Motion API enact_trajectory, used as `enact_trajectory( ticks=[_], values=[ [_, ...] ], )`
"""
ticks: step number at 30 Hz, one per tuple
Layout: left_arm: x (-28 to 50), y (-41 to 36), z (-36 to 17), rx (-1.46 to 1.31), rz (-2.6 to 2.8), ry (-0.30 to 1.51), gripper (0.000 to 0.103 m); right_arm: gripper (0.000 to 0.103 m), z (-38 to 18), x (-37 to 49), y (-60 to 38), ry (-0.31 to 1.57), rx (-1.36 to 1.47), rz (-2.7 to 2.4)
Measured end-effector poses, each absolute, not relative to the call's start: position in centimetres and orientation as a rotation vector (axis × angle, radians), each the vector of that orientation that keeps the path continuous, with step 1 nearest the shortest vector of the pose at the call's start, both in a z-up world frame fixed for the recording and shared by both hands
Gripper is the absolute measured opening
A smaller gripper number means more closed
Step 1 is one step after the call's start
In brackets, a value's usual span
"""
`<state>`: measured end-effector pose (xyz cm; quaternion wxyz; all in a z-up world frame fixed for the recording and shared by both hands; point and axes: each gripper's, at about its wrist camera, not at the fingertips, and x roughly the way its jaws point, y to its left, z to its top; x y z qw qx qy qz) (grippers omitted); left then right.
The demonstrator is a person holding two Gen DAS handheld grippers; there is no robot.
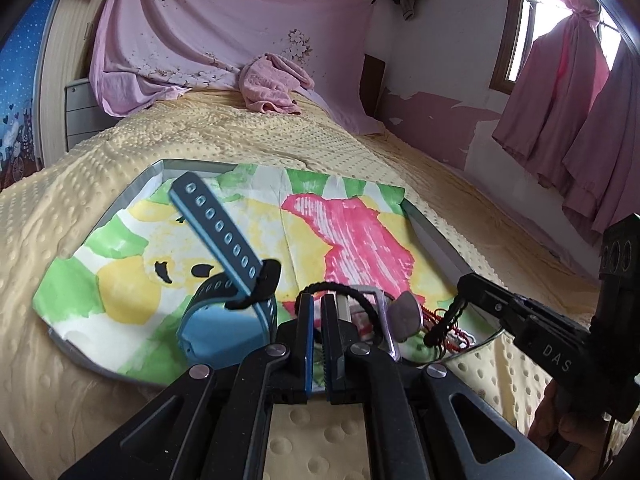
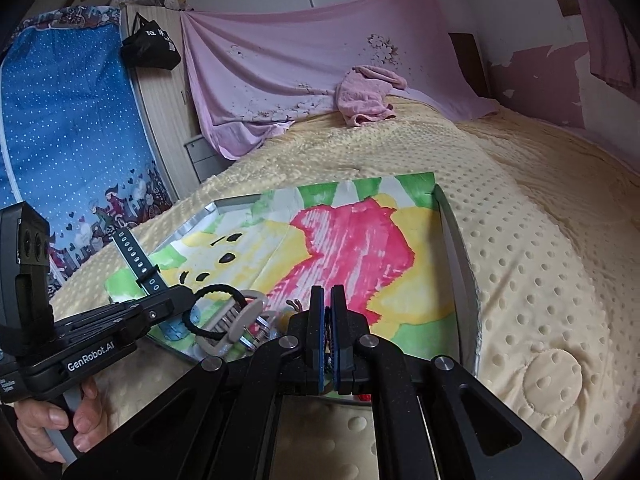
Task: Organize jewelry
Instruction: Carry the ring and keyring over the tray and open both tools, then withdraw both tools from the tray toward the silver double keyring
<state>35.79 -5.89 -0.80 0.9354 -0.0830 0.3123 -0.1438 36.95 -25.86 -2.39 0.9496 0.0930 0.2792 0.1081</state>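
Note:
A metal tray (image 1: 436,236) lined with a green, yellow and pink picture lies on the bed. At its near edge are a blue watch (image 1: 212,320) with its strap sticking up, a black hair tie (image 1: 352,290), a beige hair clip (image 1: 406,316) and red string (image 1: 452,332). My left gripper (image 1: 318,300) is shut. The hair tie curves right past its tips, and I cannot tell whether they pinch it. My right gripper (image 1: 460,284) comes in from the right, shut on a black braided cord (image 1: 444,320) that hangs from its tip. From the right wrist, the right gripper (image 2: 328,292) is over the tray (image 2: 456,248).
The yellow dotted blanket (image 1: 280,136) covers the bed around the tray. A pink towel (image 1: 272,88) and a pink sheet lie at the headboard. A blue dotted cloth (image 2: 72,120) hangs at left and pink curtains (image 1: 560,120) at right. A hand (image 2: 60,428) holds the left gripper's handle.

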Motion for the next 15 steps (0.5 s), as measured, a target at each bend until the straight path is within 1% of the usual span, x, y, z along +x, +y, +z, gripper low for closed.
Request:
enact_trajectory(
  ticks=[2, 3, 4, 5, 6, 7, 8, 11, 13, 14, 15],
  values=[
    [35.3, -5.7, -0.8, -0.177, -0.291, 0.634, 0.006, 0.005, -2.3, 36.5, -26.1, 0.563, 0.188, 0.212],
    [35.1, -5.6, -0.8, -0.179, -0.289, 0.631, 0.011, 0.006, -2.2, 36.3, -26.1, 0.561, 0.187, 0.206],
    [34.6, -5.4, -0.7, -0.183, -0.286, 0.623, 0.014, 0.010, -2.1, 36.0, -26.2, 0.559, 0.185, 0.202],
    [34.4, -5.3, -0.7, -0.188, -0.285, 0.616, 0.025, 0.017, -2.1, 35.7, -26.4, 0.557, 0.184, 0.199],
    [34.1, -5.2, -0.6, -0.195, -0.286, 0.605, 0.036, 0.022, -2.0, 35.3, -26.5, 0.550, 0.182, 0.192],
    [33.7, -5.0, -0.5, -0.205, -0.289, 0.591, 0.041, 0.031, -1.9, 35.0, -26.6, 0.544, 0.181, 0.191],
    [33.2, -4.8, -0.3, -0.215, -0.289, 0.574, 0.049, 0.034, -1.8, 34.7, -26.7, 0.536, 0.180, 0.188],
    [32.1, -4.5, 0.1, -0.213, -0.269, 0.537, 0.054, 0.034, -1.4, 33.5, -26.8, 0.508, 0.170, 0.180],
    [31.3, -4.2, 0.5, -0.211, -0.257, 0.516, 0.062, 0.036, -1.1, 32.5, -27.0, 0.481, 0.173, 0.179],
    [30.9, -4.0, 0.7, -0.217, -0.249, 0.501, 0.071, 0.043, -0.9, 32.0, -27.1, 0.471, 0.175, 0.177],
    [30.4, -3.7, 0.9, -0.222, -0.238, 0.488, 0.078, 0.047, -0.7, 31.4, -27.2, 0.457, 0.176, 0.173]
  ],
)
